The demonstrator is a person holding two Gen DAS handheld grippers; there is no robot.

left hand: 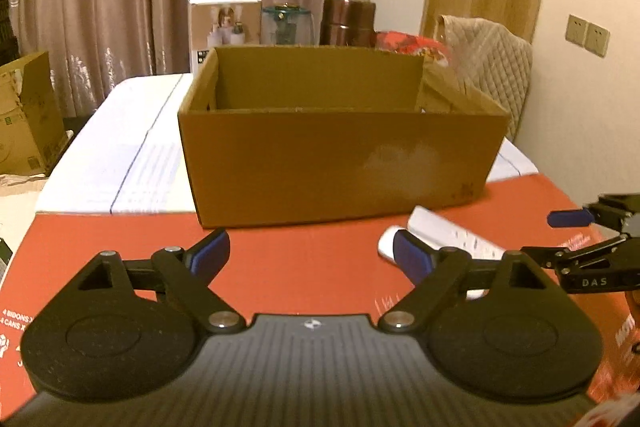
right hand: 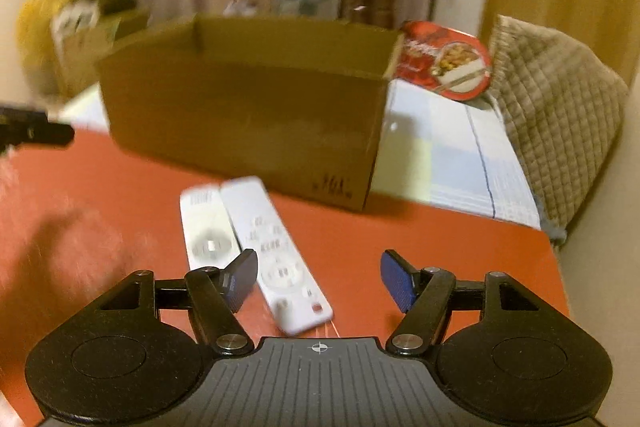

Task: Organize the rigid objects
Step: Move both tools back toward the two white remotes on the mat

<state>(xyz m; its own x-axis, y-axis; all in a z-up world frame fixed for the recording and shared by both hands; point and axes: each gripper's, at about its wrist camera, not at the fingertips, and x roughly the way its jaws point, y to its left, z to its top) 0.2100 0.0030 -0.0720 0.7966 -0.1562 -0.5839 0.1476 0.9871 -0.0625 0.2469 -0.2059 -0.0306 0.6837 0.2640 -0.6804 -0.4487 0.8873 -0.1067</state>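
Both tongs stood open and empty: the right gripper [right hand: 318,277] above two white remotes [right hand: 256,247] near the red mat's [right hand: 440,247] front edge, the left gripper [left hand: 310,255] alongside. Next, probably, closing on one remote for the cardboard box [right hand: 248,115] behind.

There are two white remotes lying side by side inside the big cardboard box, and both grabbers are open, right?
Almost. The two white remotes aren't inside the cardboard box; they lie side by side on the red surface in front of it, as the right wrist view shows. The left gripper and right gripper are indeed open.
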